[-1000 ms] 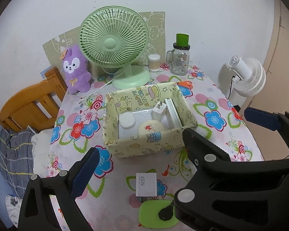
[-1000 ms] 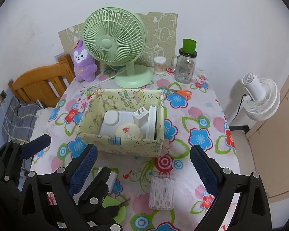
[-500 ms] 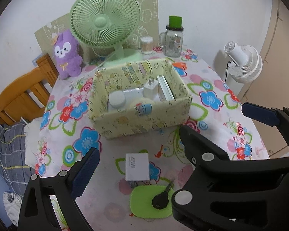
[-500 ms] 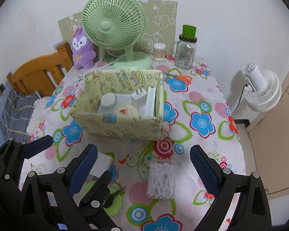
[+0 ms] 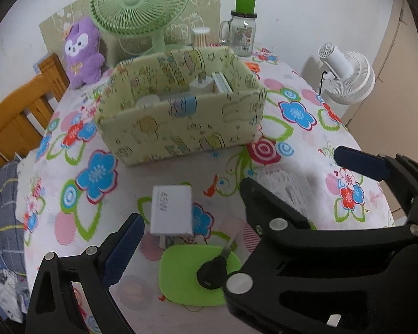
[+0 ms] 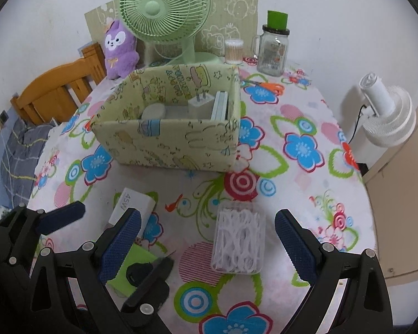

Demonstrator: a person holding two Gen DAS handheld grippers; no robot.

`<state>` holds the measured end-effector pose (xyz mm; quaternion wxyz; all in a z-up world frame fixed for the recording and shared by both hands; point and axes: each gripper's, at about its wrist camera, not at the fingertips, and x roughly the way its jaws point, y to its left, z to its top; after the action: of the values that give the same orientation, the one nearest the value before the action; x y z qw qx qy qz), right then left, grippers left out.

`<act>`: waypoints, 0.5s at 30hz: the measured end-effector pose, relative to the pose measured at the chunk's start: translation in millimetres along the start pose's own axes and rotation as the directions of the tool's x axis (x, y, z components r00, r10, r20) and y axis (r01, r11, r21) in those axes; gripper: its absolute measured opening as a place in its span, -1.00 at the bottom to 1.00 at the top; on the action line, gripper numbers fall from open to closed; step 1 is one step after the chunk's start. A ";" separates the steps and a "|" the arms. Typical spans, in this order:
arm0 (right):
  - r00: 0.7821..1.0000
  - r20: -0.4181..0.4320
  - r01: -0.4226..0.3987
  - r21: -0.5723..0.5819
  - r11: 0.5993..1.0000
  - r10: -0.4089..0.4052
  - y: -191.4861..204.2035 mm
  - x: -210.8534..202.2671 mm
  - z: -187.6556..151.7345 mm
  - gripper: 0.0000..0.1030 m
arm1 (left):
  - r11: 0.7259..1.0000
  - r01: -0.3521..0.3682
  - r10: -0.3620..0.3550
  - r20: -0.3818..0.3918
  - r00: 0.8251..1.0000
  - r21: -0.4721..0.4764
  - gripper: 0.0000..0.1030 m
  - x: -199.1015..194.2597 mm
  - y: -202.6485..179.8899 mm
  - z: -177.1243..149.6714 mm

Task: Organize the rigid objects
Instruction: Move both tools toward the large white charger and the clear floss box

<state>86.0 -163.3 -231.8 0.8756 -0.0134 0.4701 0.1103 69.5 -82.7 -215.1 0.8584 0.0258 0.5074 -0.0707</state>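
A yellow-green patterned storage box stands mid-table and holds a white plug, a slim white box and a round lid. In front of it lie a white 45W charger box, a green pad with a black key on it, and a clear box of white floss picks. My left gripper is open above the charger box and green pad. Low over the table, my right gripper is open with the floss box between its fingers, apart from both.
At the back stand a green fan, a purple plush, a glass jar, a cotton swab tub and orange scissors. A wooden chair is at the left and a white floor fan past the right table edge.
Both grippers have come down and closer to the table's near part. The items in front of the storage box now look larger. Both stay open.
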 end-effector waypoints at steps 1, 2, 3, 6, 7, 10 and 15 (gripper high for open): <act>1.000 -0.001 -0.006 0.002 1.000 0.006 0.7 3.0 -2.7 0.91 | 1.000 0.001 -0.001 -0.001 1.000 -0.008 0.92 2.2 0.8 -2.7; 1.000 -0.001 -0.008 0.003 1.000 0.008 1.3 5.1 -4.6 0.91 | 1.000 0.001 -0.001 -0.002 1.000 -0.011 0.92 3.0 1.7 -4.0; 1.000 -0.004 -0.011 0.004 1.000 0.011 2.1 7.6 -6.7 0.91 | 1.000 -0.002 0.002 -0.003 1.000 -0.013 0.92 5.4 2.8 -6.8; 1.000 -0.016 -0.013 0.016 1.000 0.013 3.3 16.7 -14.2 0.91 | 1.000 -0.008 0.008 -0.013 1.000 -0.023 0.92 13.3 6.0 -13.6; 1.000 -0.023 -0.010 0.024 1.000 0.010 3.6 20.4 -17.2 0.91 | 1.000 -0.009 0.009 -0.016 1.000 -0.027 0.92 15.8 6.8 -15.3; 0.999 -0.046 -0.005 0.047 0.999 0.008 2.8 29.0 -23.5 0.91 | 0.999 -0.018 0.017 -0.029 0.999 -0.033 0.92 24.3 8.6 -21.5; 0.998 -0.057 0.007 0.068 0.998 -0.003 -0.2 39.8 -30.8 0.91 | 0.999 -0.035 0.034 -0.031 0.999 -0.040 0.92 35.0 9.0 -26.6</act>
<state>82.0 -160.3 -281.8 0.8620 0.0120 0.4985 0.0914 64.3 -74.0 -258.8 0.8522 0.0182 0.5210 -0.0451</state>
